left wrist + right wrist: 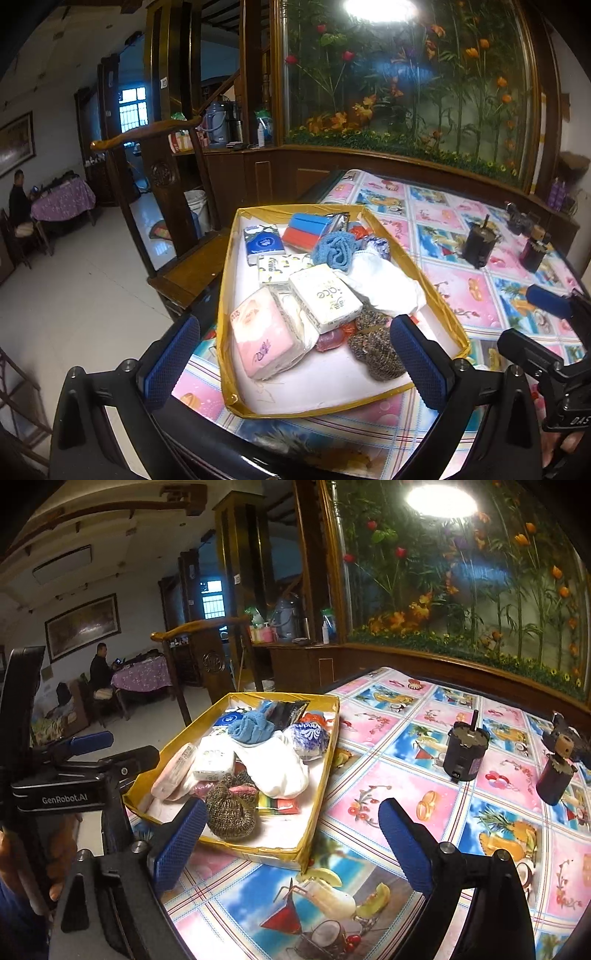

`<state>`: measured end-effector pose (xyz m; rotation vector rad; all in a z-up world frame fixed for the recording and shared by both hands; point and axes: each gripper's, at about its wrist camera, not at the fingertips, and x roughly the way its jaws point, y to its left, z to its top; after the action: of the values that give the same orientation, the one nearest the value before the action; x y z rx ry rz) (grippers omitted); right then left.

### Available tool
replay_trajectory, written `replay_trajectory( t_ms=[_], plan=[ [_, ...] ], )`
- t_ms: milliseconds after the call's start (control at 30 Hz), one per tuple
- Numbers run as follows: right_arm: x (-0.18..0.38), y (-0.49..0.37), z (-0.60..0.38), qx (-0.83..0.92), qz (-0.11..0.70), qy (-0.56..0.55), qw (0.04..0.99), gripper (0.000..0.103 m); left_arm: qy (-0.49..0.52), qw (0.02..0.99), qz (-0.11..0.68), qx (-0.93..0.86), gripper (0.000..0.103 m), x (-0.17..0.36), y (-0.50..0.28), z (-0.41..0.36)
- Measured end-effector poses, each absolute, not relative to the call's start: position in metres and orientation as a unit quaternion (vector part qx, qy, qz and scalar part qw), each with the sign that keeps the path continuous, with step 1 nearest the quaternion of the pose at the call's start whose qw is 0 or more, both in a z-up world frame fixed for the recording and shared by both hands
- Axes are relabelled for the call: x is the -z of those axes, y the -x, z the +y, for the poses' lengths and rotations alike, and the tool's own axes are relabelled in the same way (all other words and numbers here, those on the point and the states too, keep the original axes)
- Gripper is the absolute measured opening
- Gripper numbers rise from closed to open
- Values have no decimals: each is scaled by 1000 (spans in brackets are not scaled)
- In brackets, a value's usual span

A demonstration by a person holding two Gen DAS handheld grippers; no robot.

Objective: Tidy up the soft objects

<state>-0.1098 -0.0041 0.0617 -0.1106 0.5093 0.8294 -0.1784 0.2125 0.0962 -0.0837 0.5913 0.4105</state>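
A shallow yellow-rimmed box [223,295] sits at the table's left end and holds soft things: a pink tissue pack [262,338], a white tissue pack [325,297], a white cloth [384,284], a blue knit cloth [334,249], a wire scrubber [373,345] and sponges [306,230]. My left gripper [295,365] is open and empty, just before the box's near edge. My right gripper [291,845] is open and empty over the box's near right corner [304,860]. The scrubber [231,816] and white cloth [277,764] also show in the right wrist view.
Two dark cylindrical motors [465,753] [556,775] stand on the patterned tablecloth [388,786] right of the box. A wooden chair [177,206] stands by the table's left end. A flower display wall [406,74] is behind. A person [101,668] sits far off.
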Motion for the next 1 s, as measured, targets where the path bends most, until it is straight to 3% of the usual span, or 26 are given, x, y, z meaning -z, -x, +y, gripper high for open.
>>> replay_trajectory(
  t_ms=[1000],
  plan=[
    [-51, 110, 3, -401, 250, 50, 880, 97, -14, 918, 273, -289, 103, -90, 183, 215]
  ],
)
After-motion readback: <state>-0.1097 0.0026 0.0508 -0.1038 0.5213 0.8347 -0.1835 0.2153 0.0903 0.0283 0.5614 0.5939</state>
